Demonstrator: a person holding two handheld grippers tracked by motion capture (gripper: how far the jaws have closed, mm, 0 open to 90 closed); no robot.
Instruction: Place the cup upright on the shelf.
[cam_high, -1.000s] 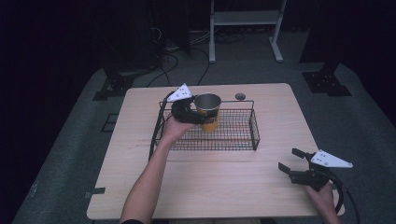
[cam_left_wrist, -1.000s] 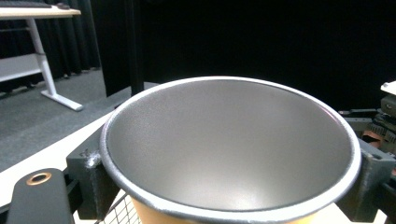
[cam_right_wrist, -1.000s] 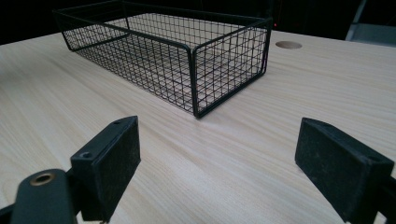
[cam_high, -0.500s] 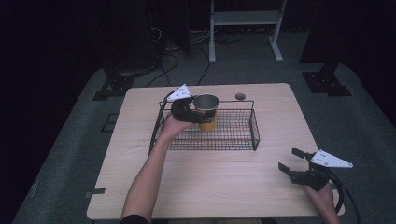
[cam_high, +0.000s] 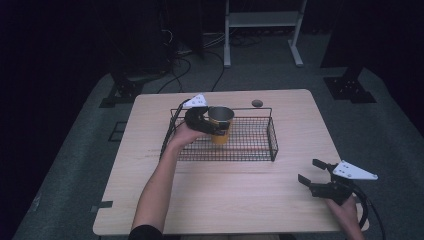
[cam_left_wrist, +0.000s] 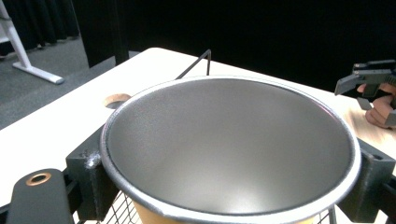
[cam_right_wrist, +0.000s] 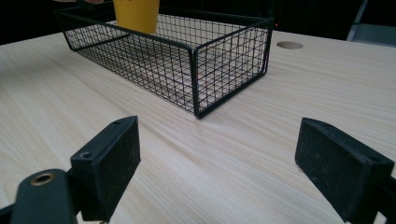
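A yellow cup (cam_high: 220, 125) with a silvery inside (cam_left_wrist: 229, 140) stands in the left part of a black wire basket (cam_high: 252, 150) on the wooden table. My left gripper (cam_high: 212, 122) is shut on the cup, its jaws pressing the rim from both sides. In the right gripper view the cup (cam_right_wrist: 136, 15) shows at the basket's (cam_right_wrist: 196, 60) far end. My right gripper (cam_high: 315, 172) rests open near the table's front right corner, with bare tabletop between its jaws (cam_right_wrist: 219, 177).
The wooden table (cam_high: 230, 195) has a round cable hole (cam_high: 257, 103) behind the basket. A white metal stand (cam_high: 260, 30) and black stand feet (cam_high: 350, 87) sit on the grey floor beyond. Cables trail on the floor at the back left.
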